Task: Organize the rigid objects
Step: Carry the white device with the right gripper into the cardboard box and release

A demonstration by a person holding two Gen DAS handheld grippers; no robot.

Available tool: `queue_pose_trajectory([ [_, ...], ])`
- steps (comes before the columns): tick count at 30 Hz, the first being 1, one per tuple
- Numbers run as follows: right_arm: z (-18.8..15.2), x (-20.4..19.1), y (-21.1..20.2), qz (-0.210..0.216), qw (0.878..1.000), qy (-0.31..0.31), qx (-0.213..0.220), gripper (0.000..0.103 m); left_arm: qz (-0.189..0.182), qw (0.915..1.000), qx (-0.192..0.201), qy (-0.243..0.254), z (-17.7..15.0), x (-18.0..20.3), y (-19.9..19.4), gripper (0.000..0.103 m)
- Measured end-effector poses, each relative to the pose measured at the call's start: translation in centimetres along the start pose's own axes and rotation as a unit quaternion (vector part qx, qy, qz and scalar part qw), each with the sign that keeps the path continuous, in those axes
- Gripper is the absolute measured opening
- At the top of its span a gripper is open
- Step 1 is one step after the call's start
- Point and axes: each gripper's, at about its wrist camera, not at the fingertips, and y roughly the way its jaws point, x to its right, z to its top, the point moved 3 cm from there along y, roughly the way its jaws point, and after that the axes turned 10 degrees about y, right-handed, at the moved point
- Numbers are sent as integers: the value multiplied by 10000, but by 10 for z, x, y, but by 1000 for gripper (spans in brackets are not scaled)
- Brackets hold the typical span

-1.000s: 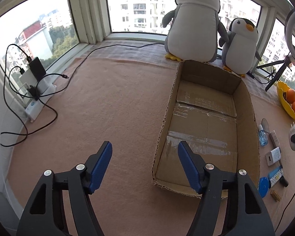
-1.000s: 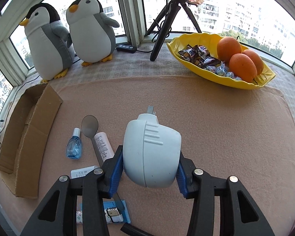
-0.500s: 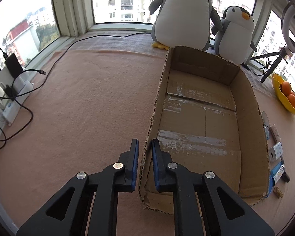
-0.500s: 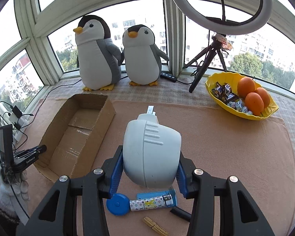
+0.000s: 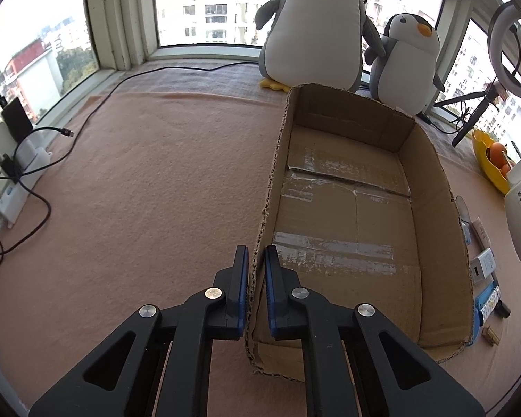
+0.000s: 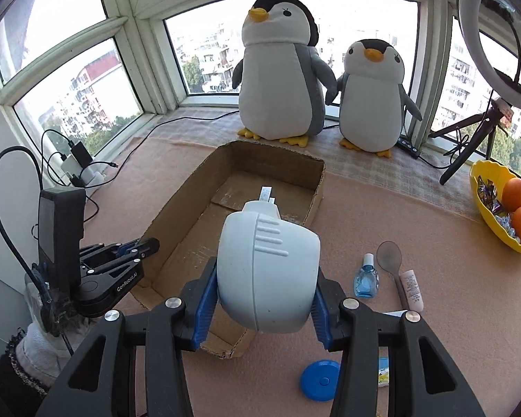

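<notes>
This looks like a home, a bay window high in an apartment building: beyond the fingers sit two plush penguins (image 6: 281,69), right of them a fruit bowl (image 6: 496,205) and ring light (image 6: 493,31).

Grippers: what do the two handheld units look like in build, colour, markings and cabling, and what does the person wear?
Both grippers, left and right, have black angular plastic arms, silver screws and blue finger pads. The left one reads "GenRobot.AI" in white, carries an upright black block and trails a black cable. A white cuff with dark trim shows.

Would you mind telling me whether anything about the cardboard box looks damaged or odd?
Yes: the cardboard box has ragged, torn top edges and no flaps, and its near wall bows unevenly. The left gripper pinches that wall.
</notes>
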Motion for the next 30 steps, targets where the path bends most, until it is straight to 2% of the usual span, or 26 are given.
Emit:
queue_pose_trajectory([
  [8, -10, -25, 43, 52, 9992, -160, -363, 43, 3, 10000, 28, 35, 0, 0, 0, 8],
  [15, -14, -32, 55, 95, 9985, -270, -477, 44, 18, 10000, 28, 44, 0, 0, 0, 8],
  [16, -14, -33, 54, 126, 9984, -301, -461, 52, 18, 10000, 26, 48, 0, 0, 0, 8],
  [17, -13, -35, 51, 127, 9986, -321, -404, 64, 22, 10000, 26, 51, 0, 0, 0, 8],
  [19, -12, -37, 45, 111, 9990, -362, -250, 76, 1, 10000, 21, 51, -1, 0, 0, 8],
  [27, -12, -19, 18, 146, 9997, -192, -28, 76, 20, 9999, -74, 78, 0, 0, 0, 9],
  [28, -12, -14, 13, 144, 9998, -146, 19, 76, 29, 9999, -81, 70, 0, 0, 0, 12],
  [29, -13, -8, 8, 114, 9999, -101, 65, 76, 40, 9999, -89, 59, 0, 0, -1, 21],
  [30, -13, -1, 3, 93, 9999, -50, 104, 76, 48, 10000, -67, 41, 0, -1, -2, 23],
])
